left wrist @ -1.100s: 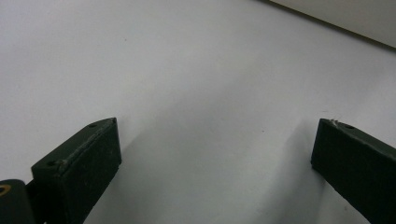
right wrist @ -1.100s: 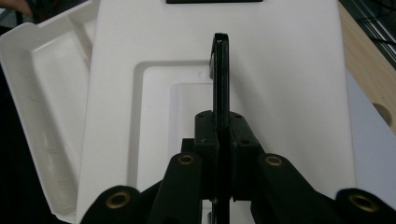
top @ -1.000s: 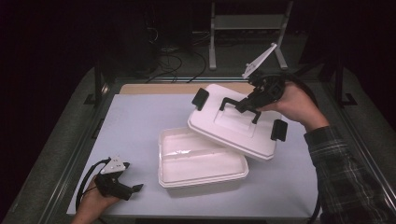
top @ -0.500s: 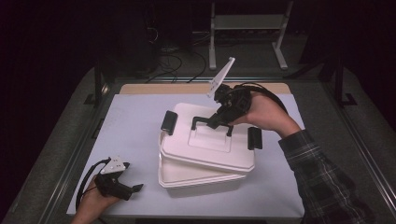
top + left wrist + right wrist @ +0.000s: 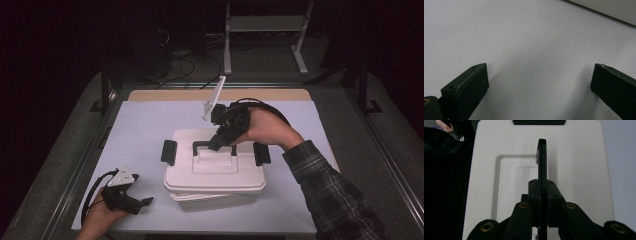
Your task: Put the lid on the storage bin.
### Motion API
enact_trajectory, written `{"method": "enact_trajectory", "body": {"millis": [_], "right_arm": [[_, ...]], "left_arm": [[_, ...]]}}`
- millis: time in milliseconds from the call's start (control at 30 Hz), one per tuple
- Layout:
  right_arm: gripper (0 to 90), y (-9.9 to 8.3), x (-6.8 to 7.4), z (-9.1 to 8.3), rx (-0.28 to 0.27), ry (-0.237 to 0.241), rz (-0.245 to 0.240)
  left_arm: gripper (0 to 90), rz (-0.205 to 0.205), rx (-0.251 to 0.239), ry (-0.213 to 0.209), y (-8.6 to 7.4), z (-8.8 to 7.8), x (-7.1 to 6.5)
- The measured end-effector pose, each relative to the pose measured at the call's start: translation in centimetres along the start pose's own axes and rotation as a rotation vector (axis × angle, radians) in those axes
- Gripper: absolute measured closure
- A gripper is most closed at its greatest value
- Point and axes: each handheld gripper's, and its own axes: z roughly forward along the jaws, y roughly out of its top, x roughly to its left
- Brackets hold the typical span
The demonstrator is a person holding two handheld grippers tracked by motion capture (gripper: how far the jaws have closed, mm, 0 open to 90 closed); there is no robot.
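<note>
R gripper [image 5: 216, 145] pinches black handle [image 5: 542, 157] of white lid [image 5: 215, 167], lid directly below it, atop box [image 5: 215, 196]. L gripper [image 5: 146, 201] spread, well apart.

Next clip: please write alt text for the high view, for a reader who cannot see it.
The right gripper is shut on the black handle of a white lid, which sits on a white box at mid-table. The left gripper, jaws open, rests on the table near its front-left corner, apart from the box.
</note>
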Motion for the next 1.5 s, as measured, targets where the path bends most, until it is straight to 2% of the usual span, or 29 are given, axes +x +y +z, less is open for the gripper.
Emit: {"method": "enact_trajectory", "body": {"millis": [100, 167, 367, 567, 733, 767, 833, 900, 1033, 1100, 1167, 1200, 1333, 1500], "right_arm": [[84.1, 0.2, 0.1, 0.2, 0.008, 0.012, -0.024], [84.0, 0.2, 0.2, 0.7, 0.045, 0.012, -0.039], [83.9, -0.2, 0.0, 0.7, 0.045, 0.000, -0.056], [84.2, -0.4, 0.0, 0.7, 0.034, 0.010, -0.067], [84.1, -0.5, 0.1, 0.7, 0.046, 0.005, -0.081], [84.0, -0.5, 0.1, 0.9, 0.071, -0.001, -0.082], [84.1, -0.5, 0.0, 1.4, 0.058, 0.013, -0.086], [84.0, -0.4, -0.1, 1.8, 0.068, 0.016, -0.089], [83.0, -0.5, -0.3, 1.9, 0.051, 0.021, -0.084], [75.6, -0.6, -0.3, 1.8, 0.047, -0.004, -0.077], [65.3, -1.1, -0.4, 1.7, 0.028, -0.016, -0.050], [62.8, -1.4, -0.5, 1.5, 0.018, -0.029, -0.037], [44.5, -3.3, -0.5, 0.5, -0.048, -0.104, 0.020], [29.8, -6.0, -0.1, -0.7, -0.107, -0.197, 0.084]], "left_arm": [[0.6, 0.000, 0.000, 0.000, 0.0, 0.0, 0.0], [0.6, 0.000, -0.001, 0.001, 0.0, 0.0, 0.0], [0.6, 0.000, 0.000, 0.001, 0.0, 0.0, 0.0], [0.7, 0.001, 0.000, 0.001, 0.0, 0.0, 0.0], [0.7, 0.000, 0.000, 0.001, 0.0, 0.0, 0.0], [0.6, -0.001, -0.003, 0.002, 0.0, 0.0, 0.0], [0.6, 0.000, -0.001, 0.001, 0.0, 0.0, 0.0], [0.7, -0.002, -0.003, 0.001, 0.0, 0.0, 0.0], [0.6, -0.002, -0.003, 0.001, 0.0, 0.0, 0.0], [0.7, -0.003, -0.003, 0.001, 0.0, 0.0, 0.0], [0.7, -0.002, -0.003, 0.001, 0.0, 0.0, 0.0], [0.6, -0.002, -0.003, 0.001, 0.0, 0.0, 0.0], [0.6, -0.002, -0.004, 0.001, 0.0, 0.0, 0.0], [0.7, -0.002, -0.003, 0.001, 0.0, 0.0, 0.0]]}}
